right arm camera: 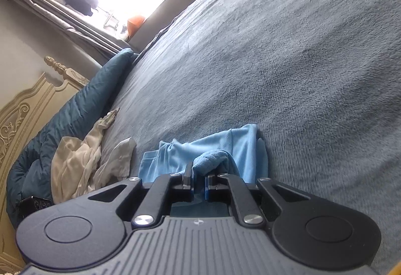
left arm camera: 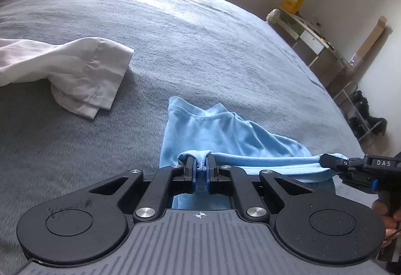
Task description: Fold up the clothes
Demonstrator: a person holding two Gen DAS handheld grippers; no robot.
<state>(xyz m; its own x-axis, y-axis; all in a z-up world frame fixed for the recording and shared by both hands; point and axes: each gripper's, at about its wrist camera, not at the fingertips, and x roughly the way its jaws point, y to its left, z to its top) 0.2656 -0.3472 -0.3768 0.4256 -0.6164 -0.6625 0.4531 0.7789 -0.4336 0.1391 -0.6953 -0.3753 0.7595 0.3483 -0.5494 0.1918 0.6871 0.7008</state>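
Both the left tongs [left arm camera: 200, 166] and the right tongs [right arm camera: 199, 176] were clamped on one edge of the soft light-blue cotton garment [left arm camera: 225, 129], apparently to stretch it flat, its body trailing toward twelve o'clock across the grey fleece-covered bed [left arm camera: 200, 37].

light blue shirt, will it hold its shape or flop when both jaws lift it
Probably floppy: the light blue shirt sags in a curve between the left gripper and right gripper. Likely light, and its loose end should drag over the fuzzy grey blanket.
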